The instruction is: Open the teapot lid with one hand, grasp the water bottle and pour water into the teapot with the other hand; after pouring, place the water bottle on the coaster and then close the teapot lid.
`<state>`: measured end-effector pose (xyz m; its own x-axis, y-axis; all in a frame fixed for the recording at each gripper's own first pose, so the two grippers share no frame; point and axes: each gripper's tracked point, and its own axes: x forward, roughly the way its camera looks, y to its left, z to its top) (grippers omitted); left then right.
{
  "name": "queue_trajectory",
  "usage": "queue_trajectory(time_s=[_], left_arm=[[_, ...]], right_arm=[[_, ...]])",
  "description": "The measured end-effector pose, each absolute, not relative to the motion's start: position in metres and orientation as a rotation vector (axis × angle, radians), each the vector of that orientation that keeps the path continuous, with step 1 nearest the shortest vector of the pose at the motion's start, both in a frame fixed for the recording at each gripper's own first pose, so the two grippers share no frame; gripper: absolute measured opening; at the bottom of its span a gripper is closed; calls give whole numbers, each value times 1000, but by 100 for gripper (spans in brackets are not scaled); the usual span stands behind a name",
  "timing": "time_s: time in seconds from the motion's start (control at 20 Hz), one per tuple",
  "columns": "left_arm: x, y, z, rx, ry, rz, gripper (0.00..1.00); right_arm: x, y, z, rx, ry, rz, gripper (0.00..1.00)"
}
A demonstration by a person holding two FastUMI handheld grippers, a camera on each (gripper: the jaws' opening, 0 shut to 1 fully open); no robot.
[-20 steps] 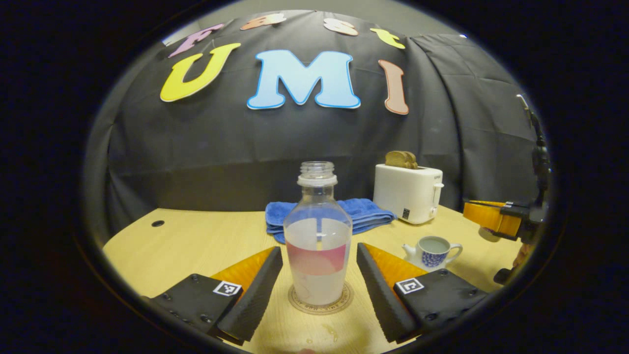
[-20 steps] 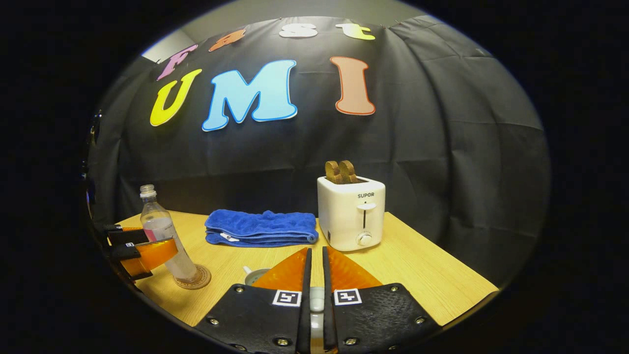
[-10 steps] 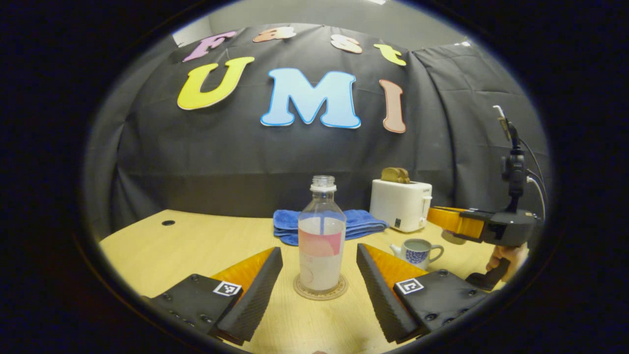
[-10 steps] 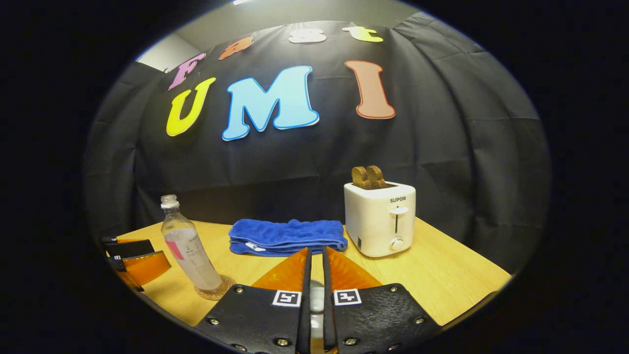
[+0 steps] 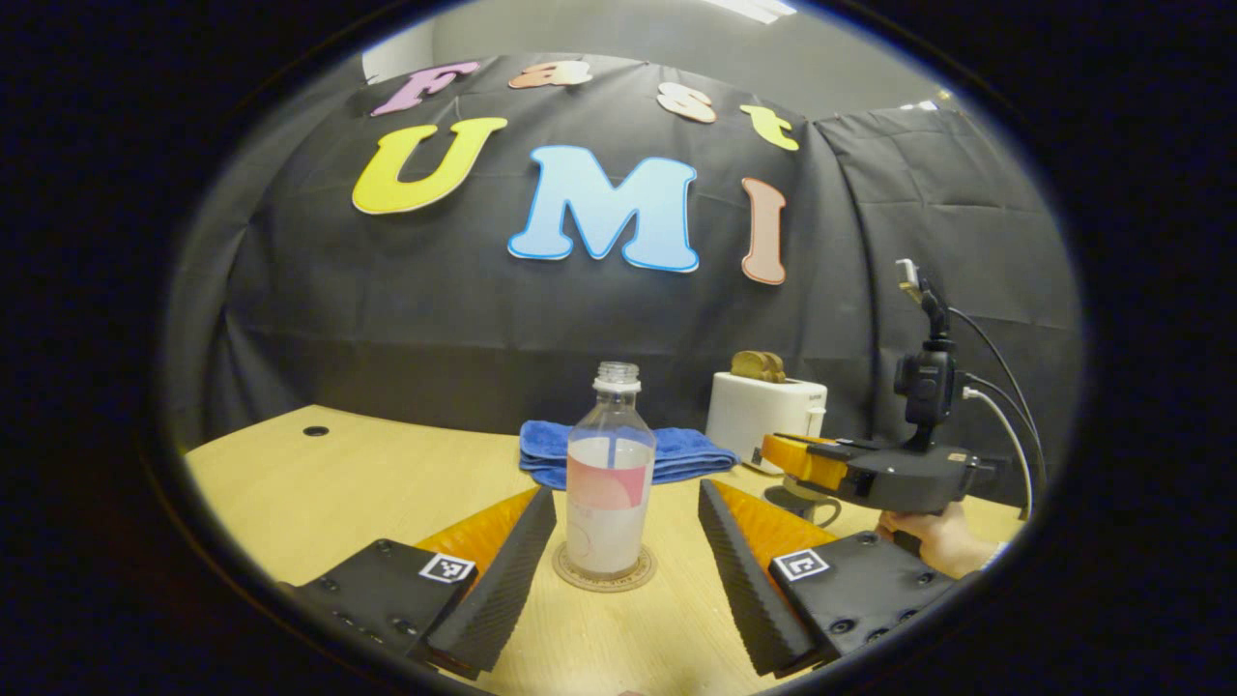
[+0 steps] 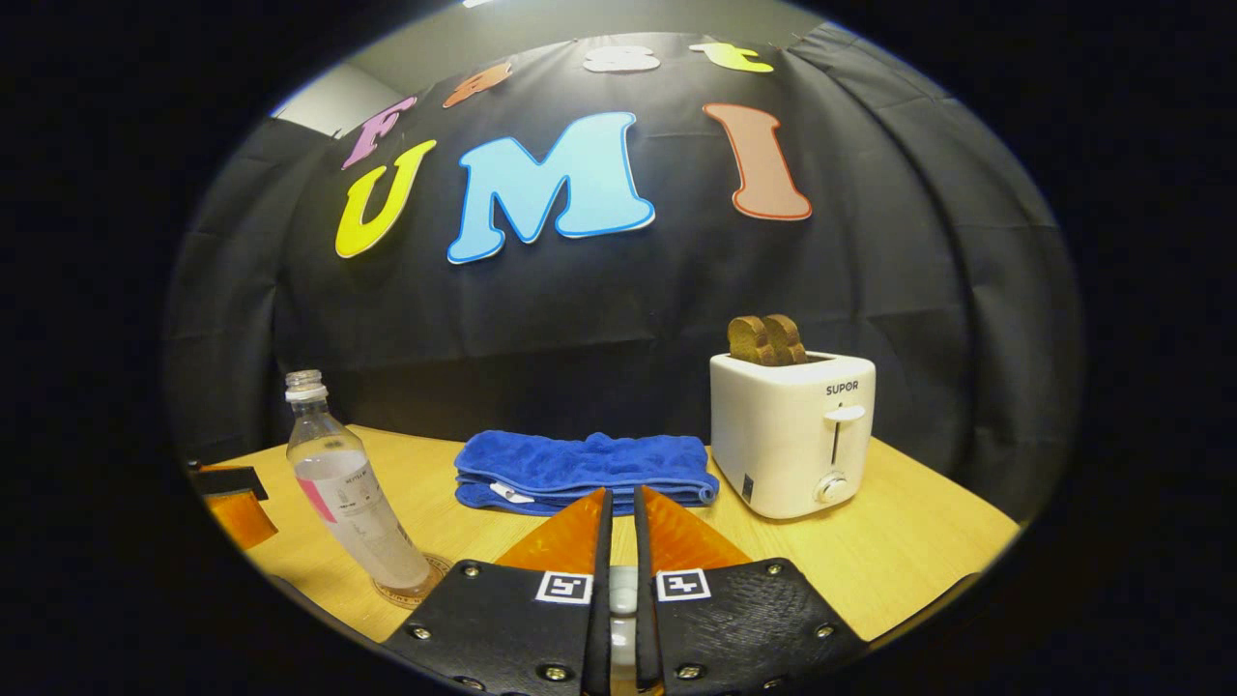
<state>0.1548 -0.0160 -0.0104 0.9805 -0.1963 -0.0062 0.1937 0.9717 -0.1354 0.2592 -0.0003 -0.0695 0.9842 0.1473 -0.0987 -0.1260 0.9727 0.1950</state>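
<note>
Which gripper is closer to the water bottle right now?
Left. The left gripper is open with the water bottle upright on the coaster just ahead between its fingers; the right gripper is off by the toaster.

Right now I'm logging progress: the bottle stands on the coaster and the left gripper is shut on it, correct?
Not quite. In the left gripper view the bottle does stand on the coaster, but the left gripper is open, its fingers apart on either side of the bottle without touching it.
</note>
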Motion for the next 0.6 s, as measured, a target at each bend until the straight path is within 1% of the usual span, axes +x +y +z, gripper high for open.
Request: queue_trajectory(time_s=[0.1, 0.45, 0.6], left_arm=[[155, -19, -14, -136, 31, -205, 100], [155, -25, -16, -145, 42, -224, 100], [154, -24, -14, -144, 33, -225, 100]], right_arm=[[264, 0, -72, 216, 115, 140, 10], [269, 3, -88, 113, 131, 115, 10], [270, 4, -94, 130, 146, 118, 10]])
